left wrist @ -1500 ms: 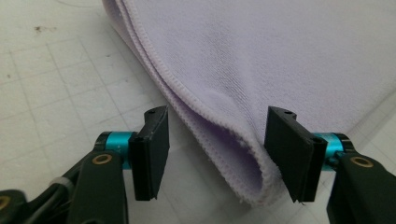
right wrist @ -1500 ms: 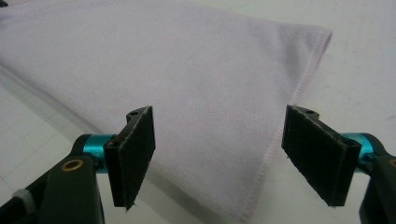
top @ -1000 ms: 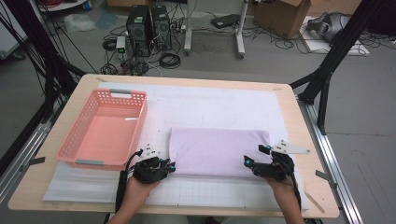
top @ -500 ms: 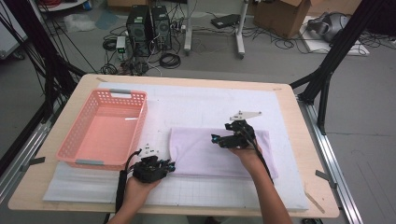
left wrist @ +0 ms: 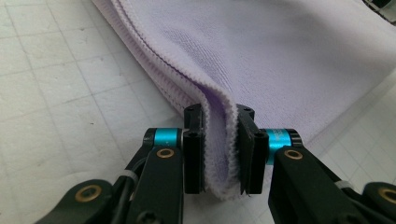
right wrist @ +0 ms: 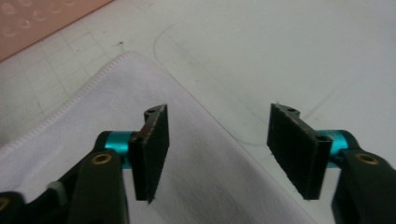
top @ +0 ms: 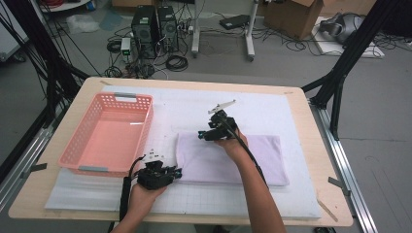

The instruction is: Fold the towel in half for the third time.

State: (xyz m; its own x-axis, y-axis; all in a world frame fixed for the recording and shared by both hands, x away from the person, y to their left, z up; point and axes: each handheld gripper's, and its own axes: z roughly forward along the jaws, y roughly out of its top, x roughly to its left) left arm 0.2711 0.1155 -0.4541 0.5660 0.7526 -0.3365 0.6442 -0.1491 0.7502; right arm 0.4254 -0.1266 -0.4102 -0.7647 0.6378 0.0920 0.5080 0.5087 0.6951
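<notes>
A folded lilac towel [top: 243, 155] lies on the white mat in the middle of the table. My left gripper [top: 177, 172] sits at its near left corner, and in the left gripper view [left wrist: 219, 156] the jaws are shut on the doubled towel edge [left wrist: 218, 135]. My right gripper [top: 201, 134] hovers over the towel's far left corner, pointing left. In the right gripper view [right wrist: 217, 149] its jaws stand apart above the towel corner [right wrist: 79, 126]. They have just been closing, and nothing is pinched between them.
A pink plastic basket [top: 87, 145] stands at the left of the mat, close to both grippers; its edge [right wrist: 32, 23] also appears in the right gripper view. The white gridded mat [top: 272, 111] lies bare behind and to the right of the towel.
My right hand has swept from the towel's near right corner across to its far left corner. The left gripper has kept still on its corner.
</notes>
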